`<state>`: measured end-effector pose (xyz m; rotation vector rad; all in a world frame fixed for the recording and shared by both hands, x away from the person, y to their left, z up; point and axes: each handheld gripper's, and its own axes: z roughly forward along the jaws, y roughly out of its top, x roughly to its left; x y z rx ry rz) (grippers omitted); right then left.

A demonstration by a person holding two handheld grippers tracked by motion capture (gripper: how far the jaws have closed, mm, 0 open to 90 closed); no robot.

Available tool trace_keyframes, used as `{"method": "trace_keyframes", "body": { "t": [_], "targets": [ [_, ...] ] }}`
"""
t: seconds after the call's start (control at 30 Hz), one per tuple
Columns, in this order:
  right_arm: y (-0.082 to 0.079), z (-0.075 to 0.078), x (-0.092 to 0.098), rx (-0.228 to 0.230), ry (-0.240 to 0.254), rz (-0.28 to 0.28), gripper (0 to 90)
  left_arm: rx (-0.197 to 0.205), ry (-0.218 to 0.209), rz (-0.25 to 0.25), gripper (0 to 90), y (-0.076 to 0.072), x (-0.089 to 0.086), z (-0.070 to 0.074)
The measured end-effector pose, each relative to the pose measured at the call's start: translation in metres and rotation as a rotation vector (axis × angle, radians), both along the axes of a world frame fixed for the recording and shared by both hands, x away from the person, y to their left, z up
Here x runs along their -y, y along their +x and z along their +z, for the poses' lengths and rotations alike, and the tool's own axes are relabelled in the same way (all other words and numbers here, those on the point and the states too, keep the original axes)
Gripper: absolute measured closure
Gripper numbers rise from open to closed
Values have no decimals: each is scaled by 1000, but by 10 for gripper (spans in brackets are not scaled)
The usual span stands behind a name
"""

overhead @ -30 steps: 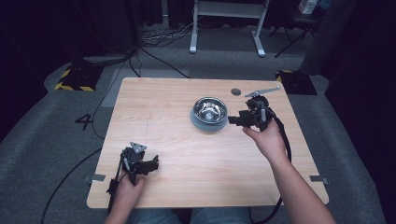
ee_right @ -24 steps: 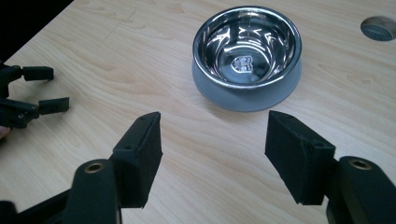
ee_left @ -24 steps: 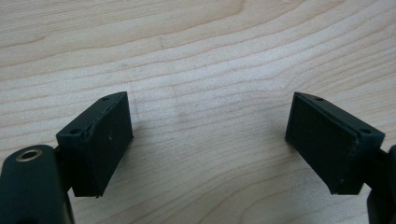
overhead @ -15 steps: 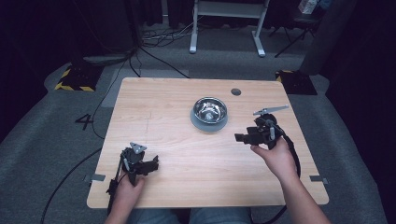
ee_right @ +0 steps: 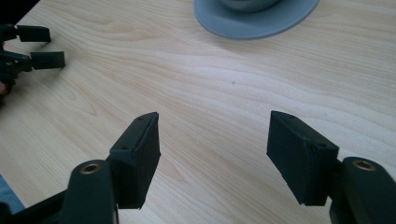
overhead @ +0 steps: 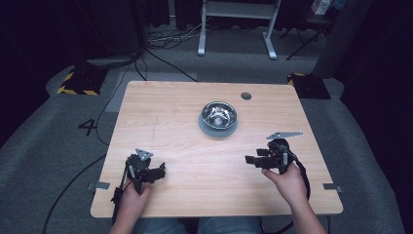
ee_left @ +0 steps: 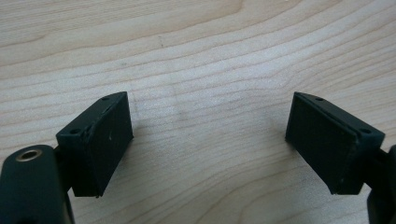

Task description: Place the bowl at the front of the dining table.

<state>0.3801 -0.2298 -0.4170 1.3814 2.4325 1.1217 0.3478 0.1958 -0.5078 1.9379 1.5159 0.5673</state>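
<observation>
On a pale wooden bench (overhead: 160, 122), the left claw (overhead: 157, 171) rests near the front-left corner, close to the front edge but well in from the left side. Its jaws stand wide apart with nothing but bare wood grain between them, as the left gripper view confirms (ee_left: 208, 140). A wide stretch of open bench runs from there toward the middle, unbroken as far as the far edge.

A steel bowl (overhead: 219, 115) sits on a round grey mat (overhead: 209, 129) just right of centre, toward the back half of the bench, with clear wood all round it. A small dark hole (overhead: 246, 96) marks the bench near the far edge beyond the bowl.

The right claw (overhead: 252, 160) is held low over the front-right part of the bench, pointing left across it, well apart from the bowl. Its jaws have just been opening and stand wide, empty (ee_right: 212, 140). In the right gripper view the mat's rim (ee_right: 252, 28) lies ahead, and the left claw (ee_right: 39, 46) shows far off at the side.
</observation>
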Motion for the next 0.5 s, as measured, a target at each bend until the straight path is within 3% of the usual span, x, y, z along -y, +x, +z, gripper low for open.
{"method": "trace_keyframes", "body": {
  "t": [0.27, 0.5],
  "targets": [
    [-9, -23, 5, -6, -23, -15, 348, 0, 0, 0, 148, 0, 0, 0],
    [-10, -41, 5, -15, -75, -18, 349, 0, 1, 0, 148, 0, 0, 0]
  ]
}}
